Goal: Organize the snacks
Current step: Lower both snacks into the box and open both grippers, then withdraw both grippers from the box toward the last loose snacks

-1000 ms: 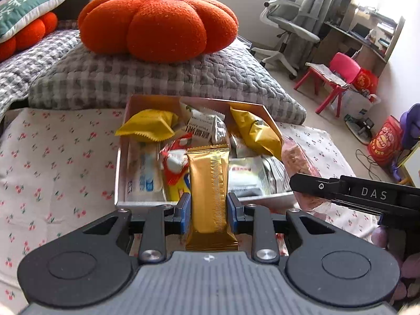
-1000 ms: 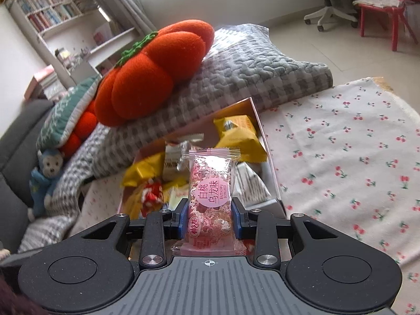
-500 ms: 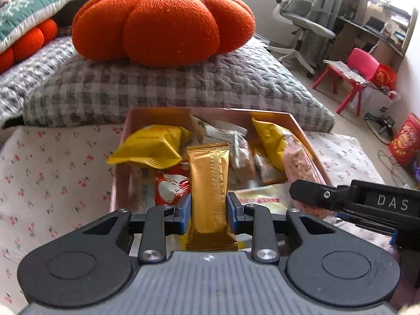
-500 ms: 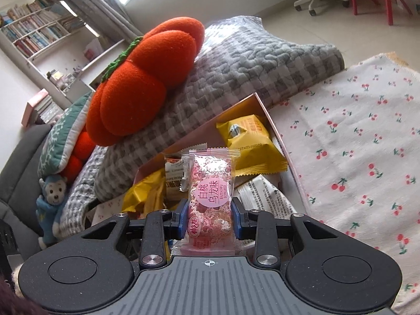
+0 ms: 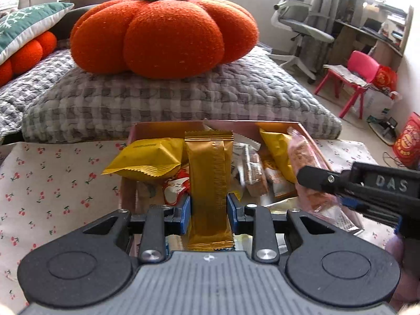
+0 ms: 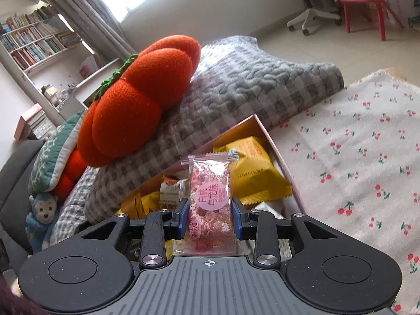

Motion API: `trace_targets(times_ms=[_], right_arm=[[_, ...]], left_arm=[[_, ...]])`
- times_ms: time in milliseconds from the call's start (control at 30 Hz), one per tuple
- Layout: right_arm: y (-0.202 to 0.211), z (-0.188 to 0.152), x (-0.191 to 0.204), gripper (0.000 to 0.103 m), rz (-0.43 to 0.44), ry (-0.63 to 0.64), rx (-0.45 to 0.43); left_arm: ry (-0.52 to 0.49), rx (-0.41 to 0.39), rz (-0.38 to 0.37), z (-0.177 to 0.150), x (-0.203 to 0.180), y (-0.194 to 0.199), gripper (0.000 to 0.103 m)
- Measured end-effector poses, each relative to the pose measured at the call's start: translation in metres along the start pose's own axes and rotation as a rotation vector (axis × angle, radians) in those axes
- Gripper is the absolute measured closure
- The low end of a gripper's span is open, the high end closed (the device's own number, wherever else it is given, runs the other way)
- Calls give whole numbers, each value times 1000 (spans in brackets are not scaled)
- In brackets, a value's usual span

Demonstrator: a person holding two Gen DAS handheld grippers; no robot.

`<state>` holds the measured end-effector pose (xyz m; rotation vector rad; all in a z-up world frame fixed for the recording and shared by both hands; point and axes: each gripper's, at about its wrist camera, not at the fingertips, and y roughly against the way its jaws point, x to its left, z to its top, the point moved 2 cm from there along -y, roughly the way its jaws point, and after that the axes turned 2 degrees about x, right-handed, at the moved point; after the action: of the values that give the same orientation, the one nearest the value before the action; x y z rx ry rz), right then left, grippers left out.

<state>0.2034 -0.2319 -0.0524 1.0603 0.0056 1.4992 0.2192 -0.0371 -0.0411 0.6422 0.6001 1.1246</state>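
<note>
My left gripper (image 5: 208, 210) is shut on a gold-wrapped snack bar (image 5: 209, 181), held upright over the near edge of a pink snack box (image 5: 162, 126). The box holds several packets, among them a yellow pack (image 5: 149, 161). My right gripper (image 6: 209, 216) is shut on a pink clear-wrapped snack bar (image 6: 210, 197) above the same box (image 6: 273, 141). The right gripper also shows at the right of the left wrist view (image 5: 367, 191), over the box's right side.
The box sits on a white cherry-print cloth (image 5: 52, 189). Behind it lies a grey checked cushion (image 5: 170, 99) with an orange pumpkin pillow (image 5: 162, 34) on top. An office chair (image 5: 299, 23) and a red chair (image 5: 351, 76) stand on the floor to the right.
Both grippers have moved forward and lower over the box, which now looks nearer. Each still holds its snack bar.
</note>
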Motion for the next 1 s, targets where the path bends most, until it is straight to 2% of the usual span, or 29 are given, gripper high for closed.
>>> trace_targets(times_ms=[200,467,567,767,1000], right_arm=[[6,4,1,65,-3,7,-25],[22,2,3,50,-46,76,-22],[31,0,4,48,-66,113,-17],[55,-4,4,35,-69,149,-3],[81,-14,5,24,-79,236,15]], left_arm=[[-27,-24,-26,-1,-4,7,72],[-18,-19,-37,-9,-7,20,51],[-17,-17,-38,-12,-9,27,44],[-22,-19,-23,-23,-13,44,32],[-24,-17,-10,-36,-17,62,24]])
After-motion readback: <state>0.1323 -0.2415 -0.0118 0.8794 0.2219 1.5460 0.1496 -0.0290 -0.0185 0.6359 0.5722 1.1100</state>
